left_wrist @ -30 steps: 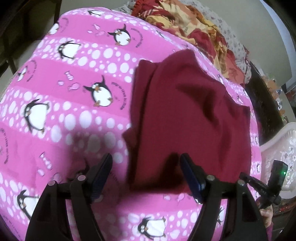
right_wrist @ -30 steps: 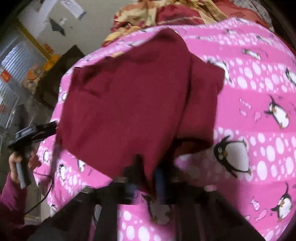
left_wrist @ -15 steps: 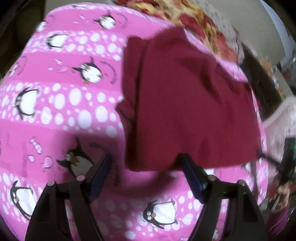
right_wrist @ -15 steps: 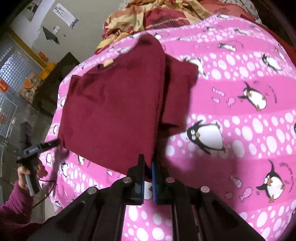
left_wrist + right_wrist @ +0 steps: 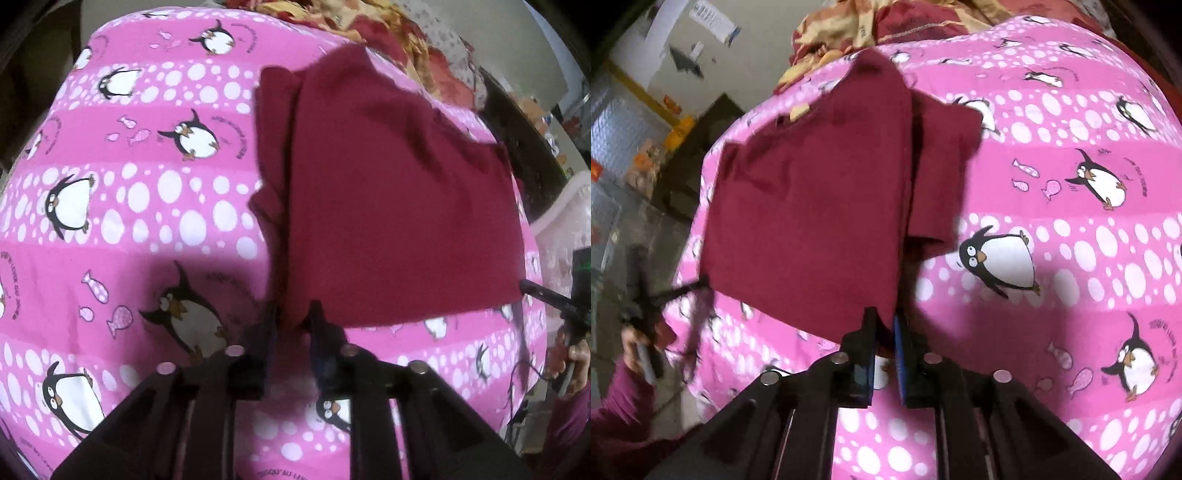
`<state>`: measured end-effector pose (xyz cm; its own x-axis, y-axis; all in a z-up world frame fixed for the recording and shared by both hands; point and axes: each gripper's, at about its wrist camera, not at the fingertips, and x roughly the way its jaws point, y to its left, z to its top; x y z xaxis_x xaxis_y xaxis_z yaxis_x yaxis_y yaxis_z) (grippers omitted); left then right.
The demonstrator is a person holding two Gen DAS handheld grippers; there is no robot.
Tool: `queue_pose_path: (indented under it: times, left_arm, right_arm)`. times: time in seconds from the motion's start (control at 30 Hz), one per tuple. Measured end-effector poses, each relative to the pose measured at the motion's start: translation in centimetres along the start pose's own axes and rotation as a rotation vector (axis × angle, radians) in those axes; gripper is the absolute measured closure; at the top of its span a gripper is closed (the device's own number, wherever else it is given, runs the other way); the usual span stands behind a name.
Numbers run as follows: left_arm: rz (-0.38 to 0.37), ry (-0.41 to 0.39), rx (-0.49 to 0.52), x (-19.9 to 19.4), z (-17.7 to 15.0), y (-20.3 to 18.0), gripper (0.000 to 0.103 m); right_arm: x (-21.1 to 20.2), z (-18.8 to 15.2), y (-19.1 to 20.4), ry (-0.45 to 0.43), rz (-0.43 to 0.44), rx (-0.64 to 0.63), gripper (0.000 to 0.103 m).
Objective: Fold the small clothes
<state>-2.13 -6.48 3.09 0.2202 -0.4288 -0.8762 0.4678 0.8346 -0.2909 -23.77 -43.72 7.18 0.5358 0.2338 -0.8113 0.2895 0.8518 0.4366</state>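
Garment (image 5: 399,206) — one, maroon | claws — two, both at its near hem

Plain maroon garment (image 5: 399,206) on pink sheet (image 5: 155,236) patterned with white spots and penguins

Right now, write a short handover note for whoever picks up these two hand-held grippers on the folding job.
Left hand-held gripper: jaws closing around the near left corner of the maroon garment; cloth is between them.
Right hand-held gripper: shut on the garment's near right corner.
Where things are: the garment lies on the pink penguin blanket, partly folded, with one sleeve sticking out at the side. A red and yellow cloth heap sits at the far end.
Done: both near corners are taken up.
Left: probably carry the near edge to the far edge, lay it flat, then tidy the sleeve.
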Motion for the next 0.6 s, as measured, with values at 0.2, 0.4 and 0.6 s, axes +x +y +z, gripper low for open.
queue_pose_path:
  times: [0.2,0.4,0.6]
  left_arm:
    - [-0.006,-0.159,-0.026,-3.6,3.7,-0.7,0.043]
    - [0.009,-0.197,-0.056,-0.2,10.4,-3.8,0.043]
    - [0.11,-0.197,-0.164,4.0,14.9,-2.2,0.043]
  right_arm:
    - [-2.3,4.7,1.9,-0.151,-0.01,-0.035,0.06]
    - [3.7,10.8,4.6,-0.146,-0.035,-0.093,0.06]
    - [6.3,14.8,1.7,-0.245,-0.133,0.017,0.06]
